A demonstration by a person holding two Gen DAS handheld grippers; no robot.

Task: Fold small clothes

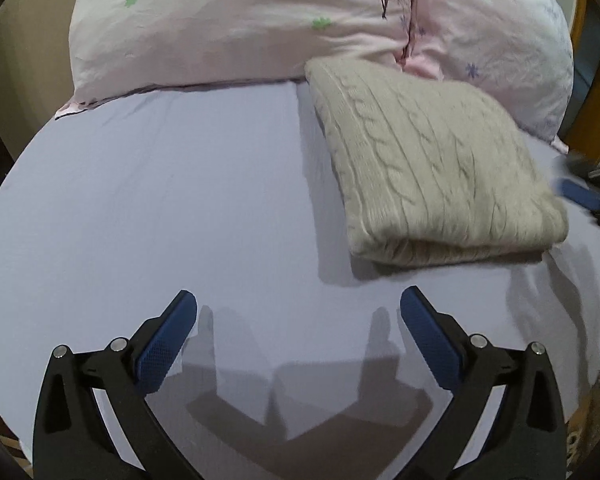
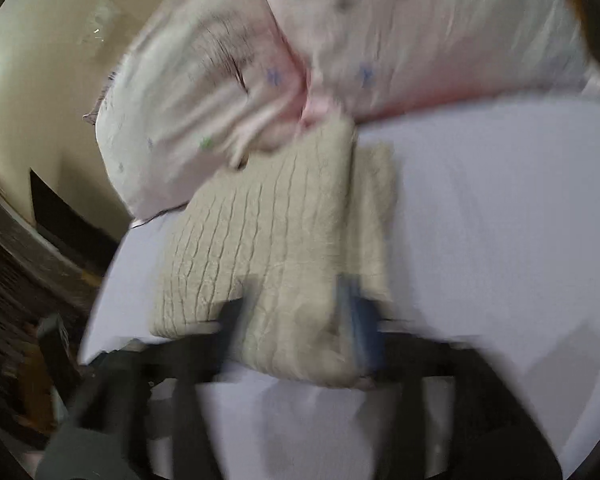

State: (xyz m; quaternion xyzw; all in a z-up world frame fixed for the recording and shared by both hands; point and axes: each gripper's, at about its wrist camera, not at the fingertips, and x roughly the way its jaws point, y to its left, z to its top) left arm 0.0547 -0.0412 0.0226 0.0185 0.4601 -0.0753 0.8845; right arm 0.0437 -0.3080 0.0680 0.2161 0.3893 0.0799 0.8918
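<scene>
The sweater (image 1: 440,168) lies folded into a thick rectangle on the bed (image 1: 160,200), toward its far right, w/ its far corner tucked against the duvet (image 1: 240,28) heaped along the head edge.

The left gripper (image 1: 298,304) hovers over bare sheet near the front edge, jaws spread wide, holding nothing.

The right gripper (image 2: 300,300) is at the sweater's near-right side. That view is badly motion-blurred; the fingers look set either side of a corner of the bundle, but whether they're actually pinching it I can't tell.

Step in hand, prob.: tidying or shifting the finished fold, so the task looks close to done.

To do it well:
- Grip through all layers at the corner, not just the top one, else the fold peels open.
- Move slow & low, sliding along the sheet rather than lifting; thick cable knit sags and unrolls if hung from one corner.
- Bring the left in to steady the opposite edge, jaws flat on top.
- Keep clear of the duvet so it doesn't snag the far corner.
- Let go only once the bundle sits flat.
</scene>
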